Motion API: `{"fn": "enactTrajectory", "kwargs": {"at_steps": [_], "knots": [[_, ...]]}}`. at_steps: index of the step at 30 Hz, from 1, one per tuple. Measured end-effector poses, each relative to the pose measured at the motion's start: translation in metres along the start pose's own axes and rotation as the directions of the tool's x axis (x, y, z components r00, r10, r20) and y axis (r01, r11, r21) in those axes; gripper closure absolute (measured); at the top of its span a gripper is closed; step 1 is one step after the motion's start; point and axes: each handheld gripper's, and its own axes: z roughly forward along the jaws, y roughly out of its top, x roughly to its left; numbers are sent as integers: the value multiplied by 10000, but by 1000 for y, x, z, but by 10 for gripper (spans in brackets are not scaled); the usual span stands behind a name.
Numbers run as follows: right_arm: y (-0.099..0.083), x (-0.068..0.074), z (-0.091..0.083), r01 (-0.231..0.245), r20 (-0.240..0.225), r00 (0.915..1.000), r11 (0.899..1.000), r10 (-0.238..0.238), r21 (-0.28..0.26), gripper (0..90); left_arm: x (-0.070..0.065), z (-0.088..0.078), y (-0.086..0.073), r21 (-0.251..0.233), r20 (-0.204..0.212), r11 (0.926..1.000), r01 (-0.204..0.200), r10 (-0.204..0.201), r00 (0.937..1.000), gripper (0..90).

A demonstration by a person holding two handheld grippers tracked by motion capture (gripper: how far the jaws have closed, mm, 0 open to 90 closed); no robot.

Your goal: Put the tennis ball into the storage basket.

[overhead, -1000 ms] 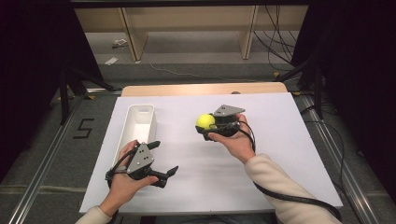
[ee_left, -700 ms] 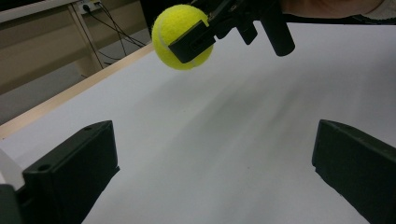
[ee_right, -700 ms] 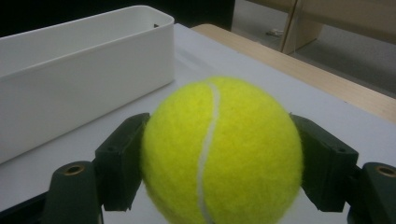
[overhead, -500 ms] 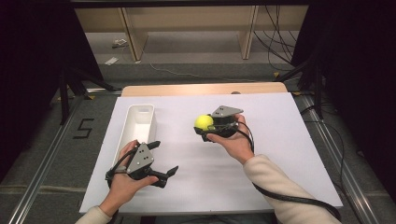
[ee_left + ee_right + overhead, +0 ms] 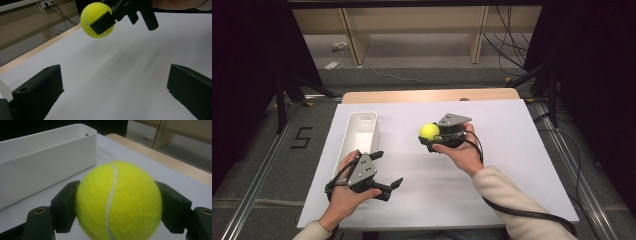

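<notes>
The right gripper (image 5: 430, 134) clamps the tennis ball (image 5: 429, 131), hiding its sides, while the left gripper (image 5: 388, 170) gapes wide.

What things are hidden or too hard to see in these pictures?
- Inside of the white bin: in the right gripper view its near wall hides it; in the high view it is too small to check for little things.
- Sides of the tennis ball: covered by the right gripper jaws.
- Left gripper: the left gripper view's bottom edge cuts off its jaws.
- Floor scraps: too small, high view.
</notes>
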Motion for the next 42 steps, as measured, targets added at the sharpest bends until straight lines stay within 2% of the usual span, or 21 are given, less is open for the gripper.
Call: {"fn": "enactTrajectory", "kwargs": {"at_steps": [42], "knots": [[1,6,1,5,-163,9999,10000,-6,-40,267,-1,0,1,-18,-10,10000,-21,21,10000,0]]}}
